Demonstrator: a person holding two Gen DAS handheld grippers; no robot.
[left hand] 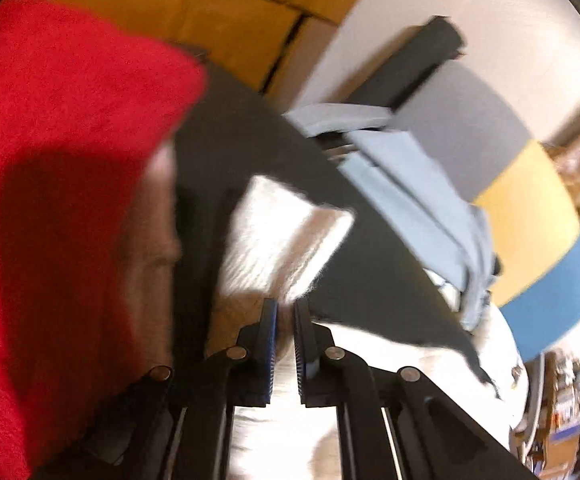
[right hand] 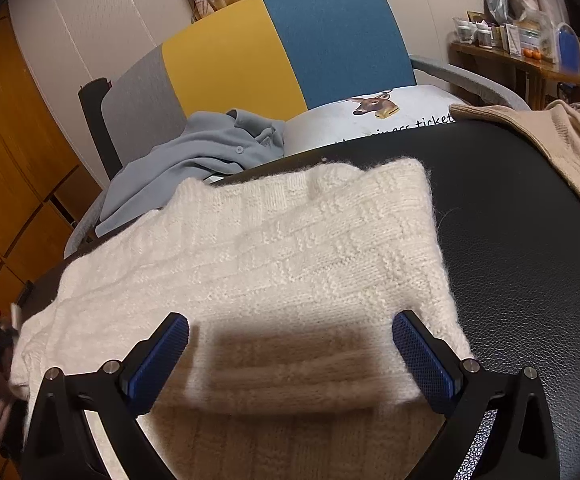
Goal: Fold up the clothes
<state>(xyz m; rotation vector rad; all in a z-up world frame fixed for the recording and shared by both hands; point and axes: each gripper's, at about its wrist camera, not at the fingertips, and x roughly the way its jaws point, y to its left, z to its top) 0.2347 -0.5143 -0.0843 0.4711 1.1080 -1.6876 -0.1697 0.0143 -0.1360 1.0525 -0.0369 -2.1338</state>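
The black bench [right hand: 530, 240] spreads beneath and ahead of both tools. On it the white knitted sweater [right hand: 269, 248] lies flat, directly ahead of the right tool [right hand: 290, 344], whose jaws gape wide above the near hem, gripping nothing. A blue-grey shirt [right hand: 193, 156] lies beyond, to its left. The left tool [left hand: 285, 320] has its jaws nearly together on a lifted fold of the sweater [left hand: 281, 232], with a red sleeve [left hand: 61, 120] to its left.
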